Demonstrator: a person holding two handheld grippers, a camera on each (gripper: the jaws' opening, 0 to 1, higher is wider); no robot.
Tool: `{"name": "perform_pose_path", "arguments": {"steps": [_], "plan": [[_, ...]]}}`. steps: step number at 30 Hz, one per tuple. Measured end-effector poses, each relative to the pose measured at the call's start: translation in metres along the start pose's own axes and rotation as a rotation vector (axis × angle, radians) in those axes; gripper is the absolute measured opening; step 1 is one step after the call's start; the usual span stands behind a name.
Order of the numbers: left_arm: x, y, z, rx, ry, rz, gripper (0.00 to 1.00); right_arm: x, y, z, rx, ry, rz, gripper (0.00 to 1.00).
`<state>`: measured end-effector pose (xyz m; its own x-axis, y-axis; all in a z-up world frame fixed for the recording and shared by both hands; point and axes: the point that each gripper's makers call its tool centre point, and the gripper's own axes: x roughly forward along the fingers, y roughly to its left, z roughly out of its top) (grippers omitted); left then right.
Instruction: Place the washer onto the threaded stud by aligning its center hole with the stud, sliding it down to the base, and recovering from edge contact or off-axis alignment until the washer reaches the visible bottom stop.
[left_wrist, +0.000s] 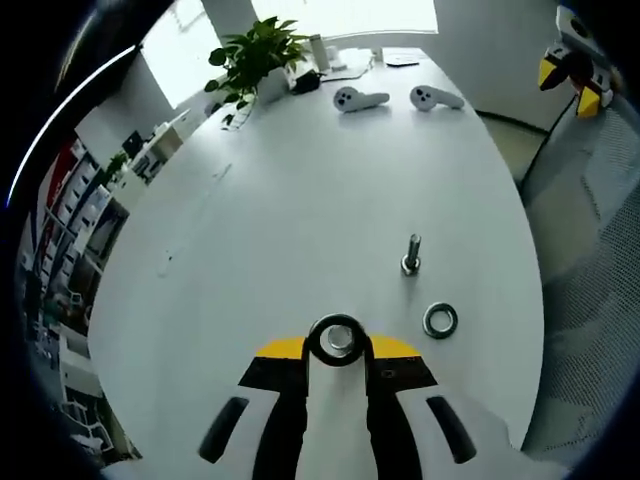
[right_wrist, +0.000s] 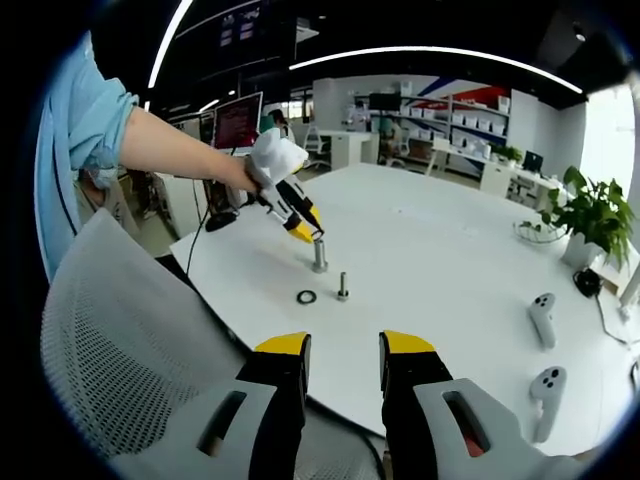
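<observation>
Progress: nothing is on the short upright threaded metal stud (left_wrist: 411, 254) yet; judging from the pictures, the whole alignment and slide to the base is left.
Washer on the table: a flat silver metal washer (left_wrist: 440, 320) lies on the white round table (left_wrist: 300, 200), just beside the stud and apart from it.
Left gripper (left_wrist: 338, 362): its yellow-tipped jaws stand nearly together, and a dark ring-topped piece (left_wrist: 338, 340) sits at their tips; in the right gripper view this looks like a small metal cylinder (right_wrist: 319, 254) standing on the table under that gripper, but I cannot tell whether it is gripped or only touched.
Right gripper (right_wrist: 344, 350): jaws parted, holding nothing, hanging at the near table edge, well apart from the washer, which lies ahead of its fingers (right_wrist: 287, 346).
Next: in my judgement, the loose washer must be picked up first.
</observation>
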<state>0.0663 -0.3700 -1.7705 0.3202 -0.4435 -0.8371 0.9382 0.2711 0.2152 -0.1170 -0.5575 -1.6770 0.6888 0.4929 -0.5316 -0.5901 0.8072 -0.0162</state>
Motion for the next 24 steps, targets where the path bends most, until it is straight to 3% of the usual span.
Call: {"name": "perform_pose_path", "arguments": {"steps": [13,24], "plan": [[0.014,-0.003,-0.006,-0.025,0.067,-0.057,0.19,0.000,-0.001,0.001,0.003,-0.004,-0.003,0.29],[0.038,-0.011,-0.020,0.025,0.161,-0.089,0.19,0.001,0.000,-0.001,0.002,0.003,0.002,0.29]]}}
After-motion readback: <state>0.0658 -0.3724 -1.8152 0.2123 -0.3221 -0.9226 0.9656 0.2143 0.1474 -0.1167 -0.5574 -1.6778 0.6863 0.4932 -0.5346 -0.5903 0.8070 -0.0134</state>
